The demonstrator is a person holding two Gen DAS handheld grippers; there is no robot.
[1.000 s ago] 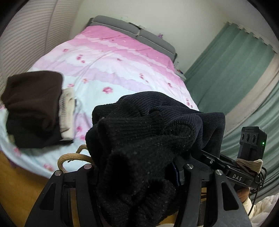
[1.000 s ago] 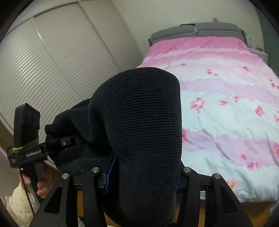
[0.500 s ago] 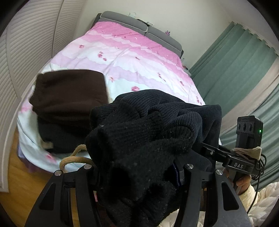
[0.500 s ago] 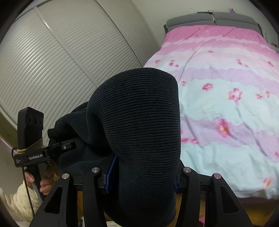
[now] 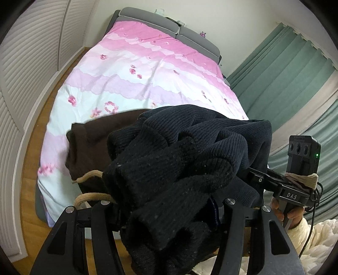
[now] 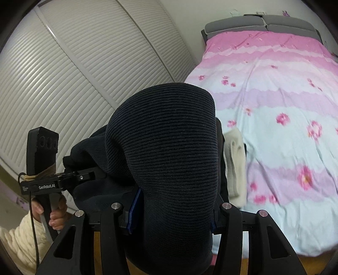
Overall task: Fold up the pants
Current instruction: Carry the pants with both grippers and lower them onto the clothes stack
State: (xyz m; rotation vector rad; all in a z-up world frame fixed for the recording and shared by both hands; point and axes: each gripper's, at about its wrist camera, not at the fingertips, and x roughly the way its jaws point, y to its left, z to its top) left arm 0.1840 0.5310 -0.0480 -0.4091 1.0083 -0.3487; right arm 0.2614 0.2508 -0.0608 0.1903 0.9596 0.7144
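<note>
A bundle of dark ribbed pants (image 5: 186, 169) is held up between the two tools, above the near end of a bed with a pink flowered cover (image 5: 135, 80). In the left wrist view, the left gripper (image 5: 166, 209) is seen closed down on a thick gather of the knit cloth, which bulges over and between its jaws and hides the fingertips. A tan drawstring (image 5: 93, 196) loops out at the left of that bunch. At the right of this view, the right gripper (image 5: 262, 179) is seen from the side, its handle held in a hand (image 5: 289, 213); its tip runs into the dark cloth.

In the right wrist view, the right gripper is clamped on a rounded fold of the same pants (image 6: 169, 152), the cloth filling the gap between the jaws and rising above them. The left gripper (image 6: 82, 177) is seen at the left, its tip buried in the cloth, with a hand (image 6: 55, 213) on its handle.

Behind the held bundle, a folded brown garment (image 5: 95, 146) lies on the near part of the cover, with a cream-coloured piece (image 6: 234, 162) visible beside it in the right wrist view. White slatted doors (image 6: 74, 74) stand to the left of the bed, green curtains (image 5: 285, 84) hang to the right, and a grey headboard (image 5: 147, 19) is seen at the far end.
</note>
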